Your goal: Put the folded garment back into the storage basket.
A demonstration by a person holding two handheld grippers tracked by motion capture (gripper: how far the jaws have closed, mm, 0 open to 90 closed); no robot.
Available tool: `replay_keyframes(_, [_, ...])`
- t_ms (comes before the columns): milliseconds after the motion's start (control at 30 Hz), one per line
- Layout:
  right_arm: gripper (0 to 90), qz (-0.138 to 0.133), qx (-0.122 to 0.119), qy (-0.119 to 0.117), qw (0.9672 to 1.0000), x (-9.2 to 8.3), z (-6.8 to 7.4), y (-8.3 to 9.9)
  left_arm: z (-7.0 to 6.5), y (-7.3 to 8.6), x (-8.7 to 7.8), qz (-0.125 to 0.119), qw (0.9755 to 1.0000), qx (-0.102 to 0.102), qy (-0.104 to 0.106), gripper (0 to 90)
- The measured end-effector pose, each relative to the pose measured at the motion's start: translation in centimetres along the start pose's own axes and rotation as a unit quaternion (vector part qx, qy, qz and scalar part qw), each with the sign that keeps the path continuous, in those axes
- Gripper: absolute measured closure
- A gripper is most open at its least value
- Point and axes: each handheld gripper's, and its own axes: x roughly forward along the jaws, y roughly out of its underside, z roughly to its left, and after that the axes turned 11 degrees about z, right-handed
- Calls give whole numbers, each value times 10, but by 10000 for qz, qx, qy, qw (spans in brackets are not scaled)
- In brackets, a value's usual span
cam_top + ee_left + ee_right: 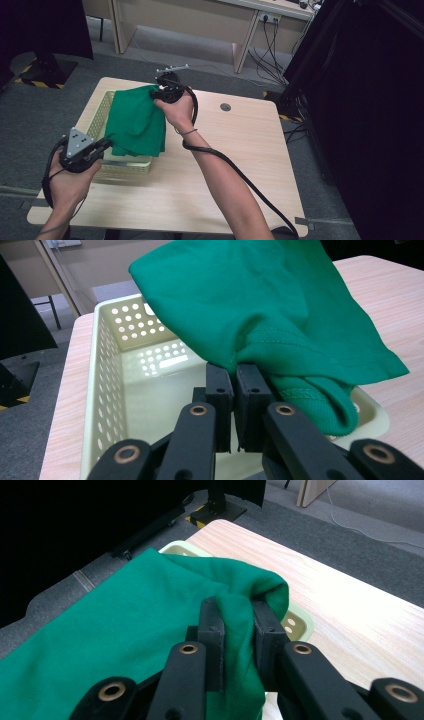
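left gripper [234, 371] jaws clenched on green cloth [260, 310] over perforated basket [107, 370]; right gripper [240, 605] likewise.

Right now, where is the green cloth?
In the high view the green cloth hangs over the pale basket at the table's left, pinched between both grippers.

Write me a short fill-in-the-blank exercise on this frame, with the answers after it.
1. Both grippers are shut on a cloth whose colour is ____.
2. The cloth hangs over a perforated ____ of pale plastic.
3. The left gripper pinches the cloth at its stitched ____.
4. The table has a top of light ____.

Answers: green; basket; hem; wood
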Motion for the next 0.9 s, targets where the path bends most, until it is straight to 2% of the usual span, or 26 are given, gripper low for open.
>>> replay_keyframes(900, [787,43,-35,-56,10000,7,10,-1,7,6,-4,25,9999,-79,-105,862])
